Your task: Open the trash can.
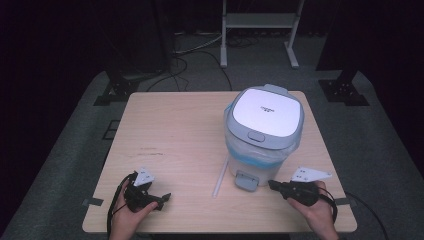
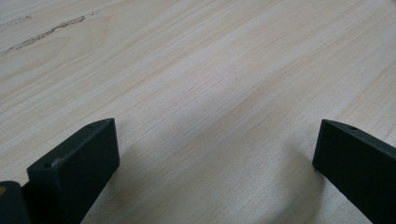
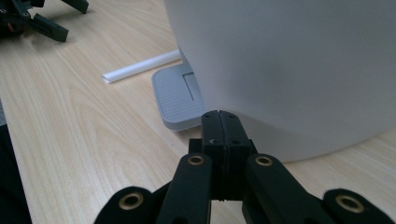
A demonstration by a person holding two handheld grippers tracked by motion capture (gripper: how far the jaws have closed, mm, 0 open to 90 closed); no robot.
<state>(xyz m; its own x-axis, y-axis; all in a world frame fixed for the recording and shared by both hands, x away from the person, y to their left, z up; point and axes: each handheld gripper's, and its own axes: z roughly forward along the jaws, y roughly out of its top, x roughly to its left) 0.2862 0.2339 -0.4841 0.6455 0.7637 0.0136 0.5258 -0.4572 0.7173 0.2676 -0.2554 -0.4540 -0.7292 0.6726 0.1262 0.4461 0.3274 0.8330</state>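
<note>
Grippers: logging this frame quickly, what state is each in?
Left gripper: open, nothing between its jaws.
Right gripper: closed, holding nothing, near the white pedal bin.

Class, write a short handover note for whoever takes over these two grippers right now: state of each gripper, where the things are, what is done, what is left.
Left gripper: open, nothing between its jaws, low over the table at the near left.
Right gripper: shut, empty, tip close to the bin's base, just right of the pedal; contact cannot be told.
Bin: upright, right of centre, lid closed, blue liner inside.
White strip: flat on the table left of the pedal.
Done: nothing visible yet.
Left: probably press the pedal to open the lid.
</note>
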